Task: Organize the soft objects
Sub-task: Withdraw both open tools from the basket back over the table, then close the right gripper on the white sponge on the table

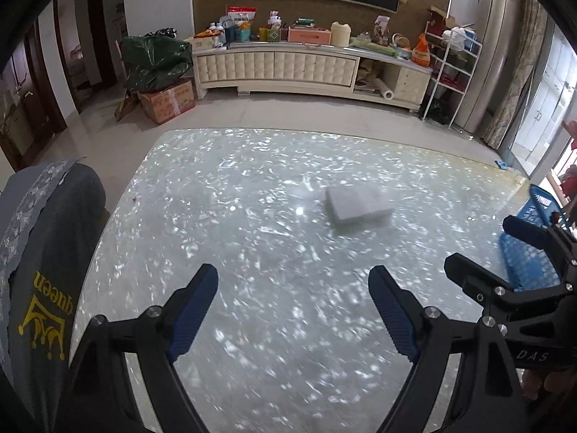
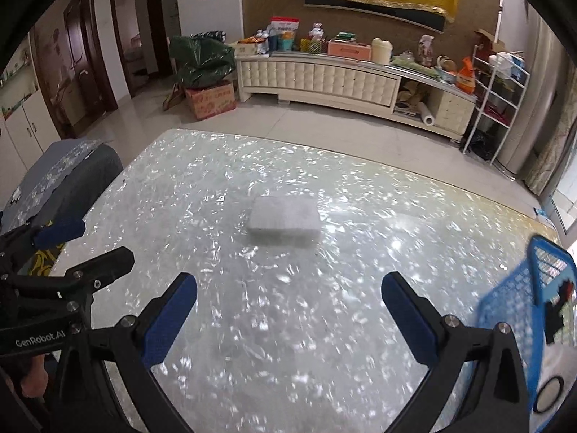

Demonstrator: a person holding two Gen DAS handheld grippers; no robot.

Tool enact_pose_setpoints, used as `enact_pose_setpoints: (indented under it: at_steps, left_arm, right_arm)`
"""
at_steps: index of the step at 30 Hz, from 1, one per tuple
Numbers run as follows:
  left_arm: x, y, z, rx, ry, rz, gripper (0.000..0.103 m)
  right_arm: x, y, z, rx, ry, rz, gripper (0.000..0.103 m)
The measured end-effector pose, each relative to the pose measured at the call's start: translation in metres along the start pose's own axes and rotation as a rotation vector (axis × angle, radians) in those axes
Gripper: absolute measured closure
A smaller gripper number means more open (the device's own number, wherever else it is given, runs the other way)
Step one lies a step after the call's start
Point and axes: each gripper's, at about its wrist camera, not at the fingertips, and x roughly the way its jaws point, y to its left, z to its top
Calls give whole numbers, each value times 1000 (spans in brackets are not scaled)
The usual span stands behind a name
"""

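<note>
Both open grippers (image 1: 293,288) (image 2: 288,297) face the sponge (image 1: 359,207) (well ahead).

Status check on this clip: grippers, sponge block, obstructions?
Left gripper and right gripper open, empty. White sponge block flat on table, untouched. Blue basket at right; path clear.

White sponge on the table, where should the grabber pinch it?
Pinch the white sponge across its two long side faces, coming down from above. It lies flat on the shiny table, so only its sides offer grip, and the open right gripper looks wide enough.
</note>
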Motion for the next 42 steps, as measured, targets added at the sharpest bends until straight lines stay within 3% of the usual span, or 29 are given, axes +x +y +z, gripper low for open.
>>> enact_pose_setpoints:
  at_steps: [10,15,29,38,42]
  left_arm:
    - [48,29,23,-2,49,22,19]
    - [79,32,35,46,76,48,19]
    - [153,56,49,10,130,10,19]
    - [172,57,53,2,143,-22,19]
    - [175,54,53,10,147,-34,19]
  right_arm:
    - [50,12,30,-27,40,44,1]
    - [77,15,40,-12,81,57,1]
    - [149,18,46,-42,173,19,1]
    - [171,18,41,-41,211,30,1]
    - [165,14,41,-45,180,36,14]
